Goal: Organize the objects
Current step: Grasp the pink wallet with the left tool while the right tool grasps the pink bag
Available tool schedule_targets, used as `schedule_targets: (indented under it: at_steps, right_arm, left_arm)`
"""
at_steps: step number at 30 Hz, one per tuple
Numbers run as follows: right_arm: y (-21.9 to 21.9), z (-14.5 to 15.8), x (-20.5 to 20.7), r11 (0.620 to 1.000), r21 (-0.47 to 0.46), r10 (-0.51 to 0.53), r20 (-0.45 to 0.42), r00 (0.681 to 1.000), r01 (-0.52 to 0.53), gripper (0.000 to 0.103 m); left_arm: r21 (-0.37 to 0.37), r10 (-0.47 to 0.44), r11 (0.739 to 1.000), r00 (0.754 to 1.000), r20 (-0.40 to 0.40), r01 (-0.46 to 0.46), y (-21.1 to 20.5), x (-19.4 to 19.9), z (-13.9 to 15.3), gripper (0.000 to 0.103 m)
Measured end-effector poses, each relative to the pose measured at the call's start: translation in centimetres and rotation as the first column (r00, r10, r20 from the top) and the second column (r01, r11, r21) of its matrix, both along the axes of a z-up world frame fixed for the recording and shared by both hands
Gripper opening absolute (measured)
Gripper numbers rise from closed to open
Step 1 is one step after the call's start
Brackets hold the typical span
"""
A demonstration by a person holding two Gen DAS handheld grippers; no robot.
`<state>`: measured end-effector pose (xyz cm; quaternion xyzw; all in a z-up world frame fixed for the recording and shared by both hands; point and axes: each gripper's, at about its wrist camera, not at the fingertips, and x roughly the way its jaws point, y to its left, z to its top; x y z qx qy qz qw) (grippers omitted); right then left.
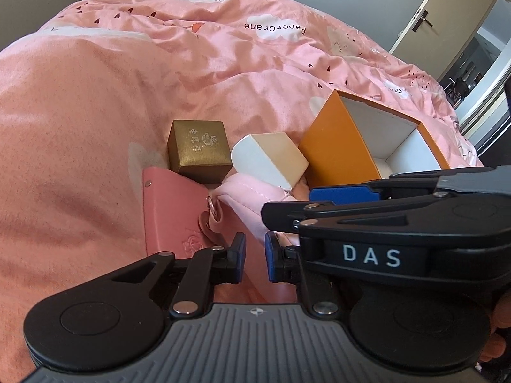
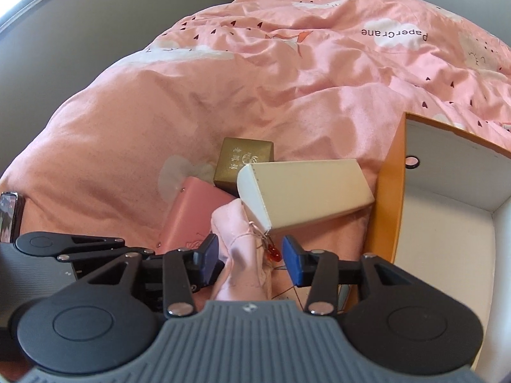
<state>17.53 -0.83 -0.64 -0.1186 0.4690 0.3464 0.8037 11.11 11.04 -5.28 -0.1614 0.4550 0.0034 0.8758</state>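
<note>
Left gripper (image 1: 255, 257) jaws narrow, nothing visibly pinched; right gripper (image 2: 250, 255) wide, straddling soft pink fabric pouch (image 2: 238, 255). Cream wedge-shaped box (image 2: 303, 191), long axis toward 3 o'clock, stops just short of open orange cardboard box (image 2: 388, 185); pink duvet (image 2: 223, 95) is free toward 12.

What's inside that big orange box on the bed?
The orange box shows only bare white walls and floor where visible. Its near corner is cut off by the frame and, in the other view, hidden behind the right gripper.
</note>
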Motion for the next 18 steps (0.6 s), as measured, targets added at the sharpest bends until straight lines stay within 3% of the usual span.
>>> schedule_targets:
  at_steps: [4,6,7,11,15,18]
  right_arm:
    - [0.8,-0.6,0.6,0.999,-0.004,0.032,-0.054,0.998,-0.033,0.046]
    - [1.0,-0.9,0.8,0.999,-0.026,0.034,-0.058,0.998,-0.035,0.034]
    - [1.0,-1.0,0.8,0.999,-0.026,0.041,-0.056,0.998,-0.043,0.034]
    - [0.5,-0.9,0.8,0.999,-0.012,0.038,-0.037,0.999,-0.039,0.027]
    - [0.5,-0.2,1.1,1.0,0.019,0.024,0.016,1.0,-0.024,0.023]
    - [1.0,0.8,1.2,1.0,0.021,0.009,0.106,0.994,-0.011,0.022]
  left_arm:
    - [-0.026,0.006,1.0,1.0,0.002,-0.005,0.2,-0.1,-0.1,0.016]
    - [-0.007,0.005,1.0,1.0,-0.004,-0.005,0.0,-0.2,0.0,0.017]
    - [0.003,-0.001,1.0,1.0,-0.006,0.001,-0.1,-0.2,0.0,0.017]
    - [0.04,-0.006,0.999,1.0,-0.017,0.007,-0.3,-0.4,0.6,0.037]
    - [0.118,0.021,0.993,0.999,-0.03,-0.018,-0.2,-0.5,1.3,0.043]
    - [0.133,0.074,0.989,0.997,-0.029,-0.07,1.0,-0.6,1.8,0.053]
